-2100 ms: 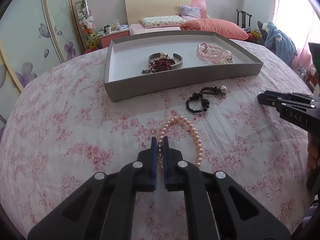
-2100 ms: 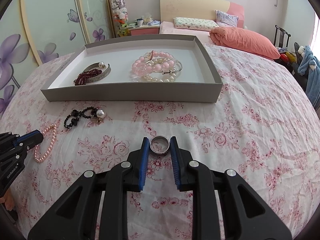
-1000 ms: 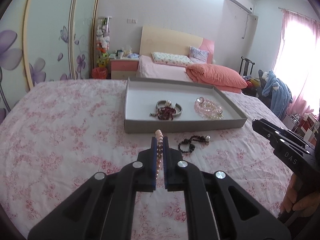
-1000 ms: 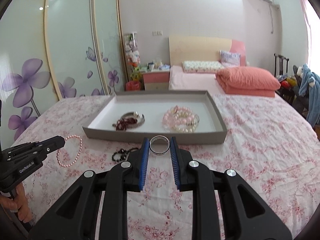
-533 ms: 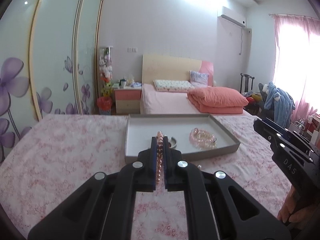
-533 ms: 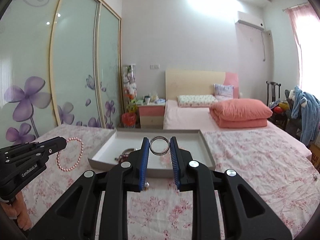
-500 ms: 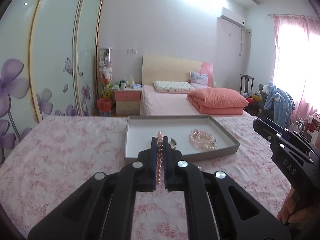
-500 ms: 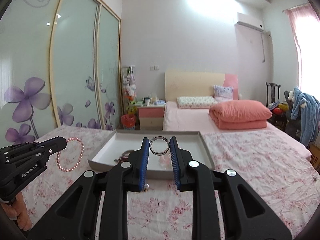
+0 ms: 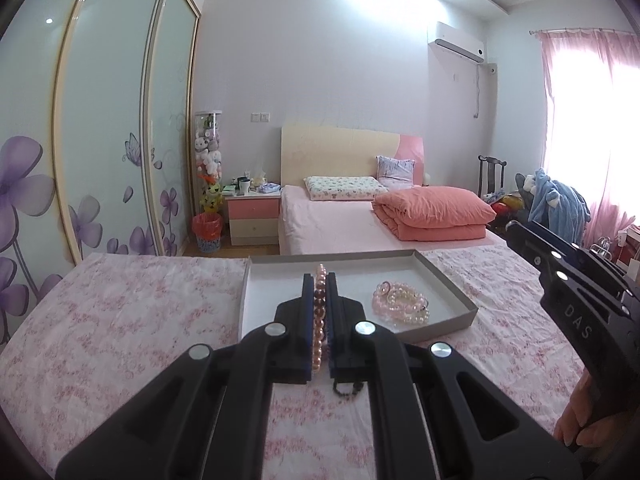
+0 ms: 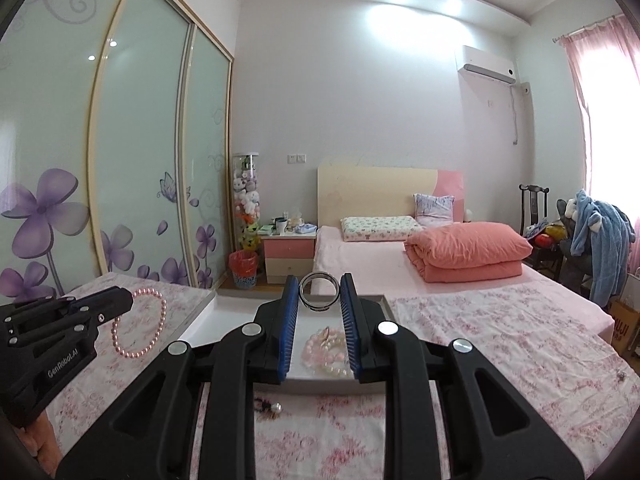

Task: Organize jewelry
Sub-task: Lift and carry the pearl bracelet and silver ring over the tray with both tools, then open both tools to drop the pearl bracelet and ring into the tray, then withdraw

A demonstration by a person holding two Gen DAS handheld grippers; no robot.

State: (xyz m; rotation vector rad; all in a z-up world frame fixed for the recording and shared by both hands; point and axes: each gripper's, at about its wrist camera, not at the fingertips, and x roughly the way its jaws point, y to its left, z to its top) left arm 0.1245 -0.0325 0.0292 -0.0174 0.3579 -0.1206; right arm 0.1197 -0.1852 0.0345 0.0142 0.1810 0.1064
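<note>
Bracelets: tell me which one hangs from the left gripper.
The pink pearl bracelet, dangling as a loop from the left gripper; the pale pink ones lie in the tray.

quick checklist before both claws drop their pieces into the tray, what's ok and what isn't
1. Left claw shut on the pink pearl bracelet: ok.
2. Right claw shut on the silver ring: ok.
3. Bare tray floor for both pieces, beside the pink bead pile: ok.
4. Claws apart from each other: ok.
5. Claws past the tray's near wall: cannot tell.
6. Black bead bracelet in the tray: not ok, it lies on the bedspread.
</note>
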